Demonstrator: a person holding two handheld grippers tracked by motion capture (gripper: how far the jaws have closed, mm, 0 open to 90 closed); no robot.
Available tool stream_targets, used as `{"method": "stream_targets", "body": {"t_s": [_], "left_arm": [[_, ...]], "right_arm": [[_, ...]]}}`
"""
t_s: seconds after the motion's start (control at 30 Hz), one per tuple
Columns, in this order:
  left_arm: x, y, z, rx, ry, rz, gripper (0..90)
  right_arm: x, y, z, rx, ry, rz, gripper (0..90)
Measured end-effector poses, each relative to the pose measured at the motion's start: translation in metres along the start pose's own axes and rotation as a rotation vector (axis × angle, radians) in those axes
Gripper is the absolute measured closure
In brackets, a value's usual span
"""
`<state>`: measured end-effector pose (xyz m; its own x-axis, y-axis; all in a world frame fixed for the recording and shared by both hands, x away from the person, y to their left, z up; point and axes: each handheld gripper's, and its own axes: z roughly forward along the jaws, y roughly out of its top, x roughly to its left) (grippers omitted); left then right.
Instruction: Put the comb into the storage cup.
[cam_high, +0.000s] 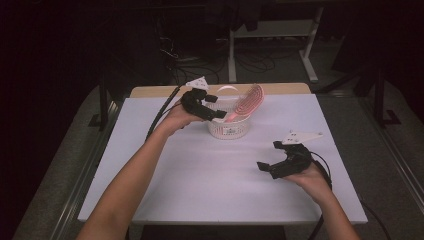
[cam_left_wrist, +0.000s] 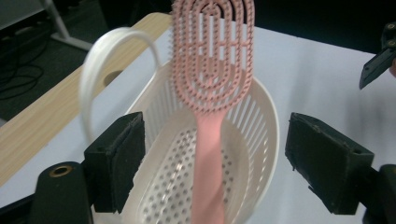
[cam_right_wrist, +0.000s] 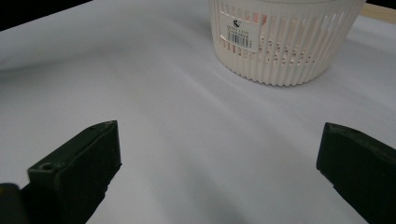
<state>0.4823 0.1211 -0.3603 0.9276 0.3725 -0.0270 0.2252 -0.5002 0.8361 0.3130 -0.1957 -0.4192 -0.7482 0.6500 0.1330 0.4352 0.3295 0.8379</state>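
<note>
Both your tools gape empty: left tool (cam_left_wrist: 212, 163) straddles the pink plastic vented hairbrush (cam_left_wrist: 212, 70) leaning in the white slotted plastic basket (cam_left_wrist: 266, 121); right tool (cam_right_wrist: 217, 163) faces that basket.

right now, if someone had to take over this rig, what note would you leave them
Left gripper: jaws open, at the white slotted plastic basket, either side of the handle of the pink vented hairbrush, not clamped on it.
Right gripper: jaws open, holding nothing, above the white table on the near right side.
Things: the hairbrush stands tilted in the basket, handle down, head leaning over the rim. The basket sits at the table's far middle.
Done: brush is in the basket.
Left: probably only to draw the left gripper clear.
</note>
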Motion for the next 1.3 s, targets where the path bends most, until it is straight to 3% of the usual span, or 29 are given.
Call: {"method": "stream_targets", "body": {"t_s": [0.33, 0.5, 0.77, 0.97, 1.17, 1.3], "left_arm": [[-0.001, -0.017, -0.024, 0.007, 0.049, -0.056, 14.9], [-0.008, -0.023, -0.037, 0.007, 0.062, -0.058, 12.6], [-0.022, -0.031, -0.056, 0.009, 0.074, -0.051, 4.8], [-0.039, -0.047, -0.074, 0.013, 0.079, -0.052, 0.1], [-0.052, -0.062, -0.087, 0.026, 0.078, -0.045, 0.0], [-0.059, -0.075, -0.095, 0.007, 0.084, -0.054, 0.0]], "right_arm": [[-0.001, 0.000, -0.001, -0.002, 0.001, 0.005, 0.0], [0.000, 0.000, -0.002, -0.003, 0.001, 0.002, 0.0], [0.000, 0.000, -0.004, -0.006, -0.002, 0.005, 0.0], [0.001, -0.001, -0.004, -0.005, -0.009, 0.001, 0.0], [0.002, -0.001, -0.004, -0.005, -0.013, 0.002, 0.0], [0.002, -0.002, -0.004, -0.003, -0.014, 0.005, 0.0]]}}
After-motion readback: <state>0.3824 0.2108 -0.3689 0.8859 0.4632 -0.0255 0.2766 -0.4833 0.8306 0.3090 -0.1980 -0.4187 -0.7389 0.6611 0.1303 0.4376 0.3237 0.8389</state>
